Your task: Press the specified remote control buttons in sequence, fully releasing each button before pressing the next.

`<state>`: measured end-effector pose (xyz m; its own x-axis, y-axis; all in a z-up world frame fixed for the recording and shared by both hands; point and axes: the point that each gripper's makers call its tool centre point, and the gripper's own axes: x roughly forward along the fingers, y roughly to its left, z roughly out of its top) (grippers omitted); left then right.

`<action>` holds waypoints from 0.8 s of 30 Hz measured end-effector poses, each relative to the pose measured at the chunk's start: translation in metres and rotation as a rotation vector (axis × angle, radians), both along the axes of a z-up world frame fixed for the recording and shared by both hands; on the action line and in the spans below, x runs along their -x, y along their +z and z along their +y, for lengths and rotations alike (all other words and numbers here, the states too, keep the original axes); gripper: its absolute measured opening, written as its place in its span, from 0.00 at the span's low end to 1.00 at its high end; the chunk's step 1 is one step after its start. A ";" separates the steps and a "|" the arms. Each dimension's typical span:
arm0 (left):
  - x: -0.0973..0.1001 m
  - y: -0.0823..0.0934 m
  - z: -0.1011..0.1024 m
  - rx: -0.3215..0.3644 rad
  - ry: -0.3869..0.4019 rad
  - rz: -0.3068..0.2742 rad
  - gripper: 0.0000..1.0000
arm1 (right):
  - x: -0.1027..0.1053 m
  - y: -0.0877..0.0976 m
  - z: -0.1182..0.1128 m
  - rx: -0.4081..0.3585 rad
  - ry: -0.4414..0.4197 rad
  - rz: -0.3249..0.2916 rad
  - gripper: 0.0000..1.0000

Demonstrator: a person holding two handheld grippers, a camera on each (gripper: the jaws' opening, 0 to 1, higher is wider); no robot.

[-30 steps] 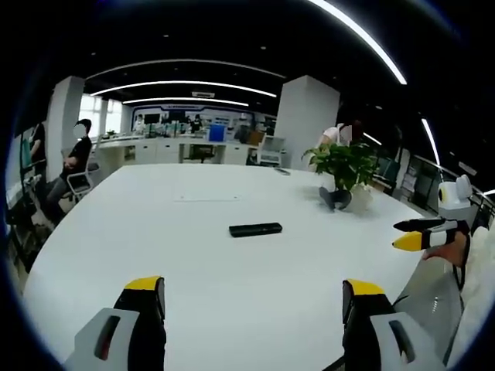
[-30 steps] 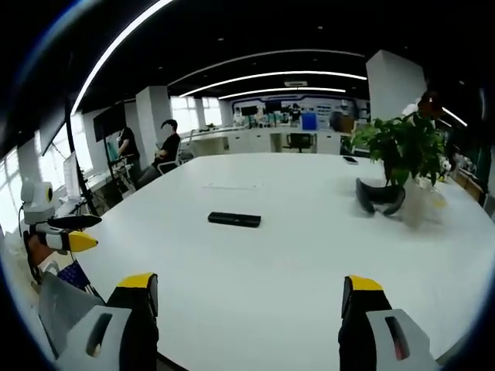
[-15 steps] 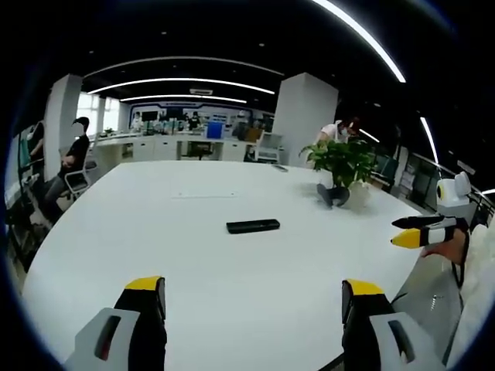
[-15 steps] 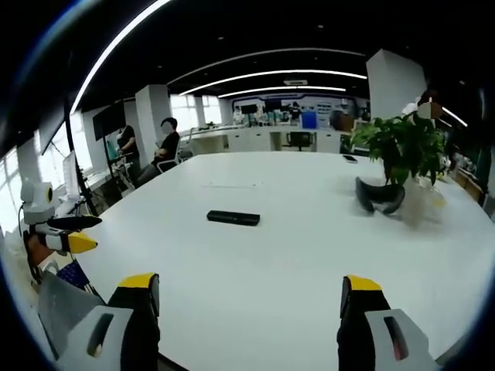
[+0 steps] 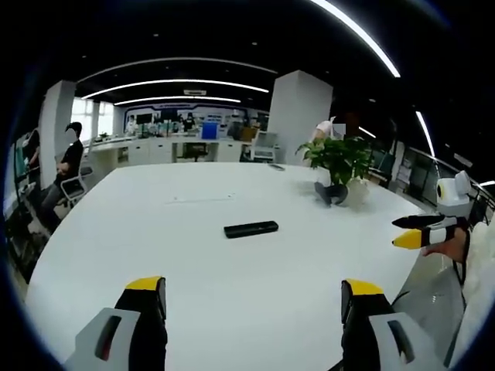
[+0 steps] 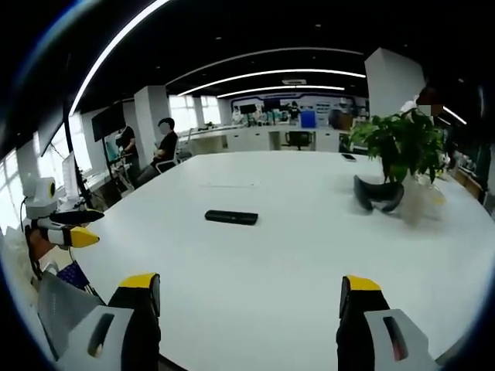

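A slim black remote control [image 5: 250, 229] lies flat on the big white table [image 5: 193, 255], well ahead of my left gripper [image 5: 252, 297], whose jaws stand wide apart and empty. In the right gripper view the same remote control [image 6: 231, 217] lies left of centre, far beyond my right gripper [image 6: 249, 292], also open with nothing in it. The right gripper's yellow tips [image 5: 408, 238] come in at the right edge of the left gripper view. The left gripper's yellow tip [image 6: 81, 238] shows at the left edge of the right gripper view.
A potted green plant [image 6: 402, 147] stands at the table's far right, with a dark curved object [image 6: 378, 196] lying before it. People sit on chairs [image 6: 162, 151] at the far left, beyond the table. A small dark item [image 6: 349, 159] lies near the far edge.
Both views have shifted slightly; the remote sits a little further left in each. Both grippers stay open and nothing on the table has moved.
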<state>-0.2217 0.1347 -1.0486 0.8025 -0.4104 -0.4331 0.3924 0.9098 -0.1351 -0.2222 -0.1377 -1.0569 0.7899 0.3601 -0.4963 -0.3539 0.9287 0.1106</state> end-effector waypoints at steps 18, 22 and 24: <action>-0.020 0.003 -0.006 -0.065 -0.074 -0.006 0.96 | 0.005 0.000 -0.001 -0.001 -0.003 0.004 0.95; -0.033 0.008 -0.012 -0.091 -0.112 -0.026 0.96 | 0.007 0.000 0.000 0.002 0.000 0.006 0.94; -0.039 0.009 -0.015 -0.112 -0.138 -0.036 0.96 | 0.008 0.000 0.000 0.003 -0.001 0.008 0.93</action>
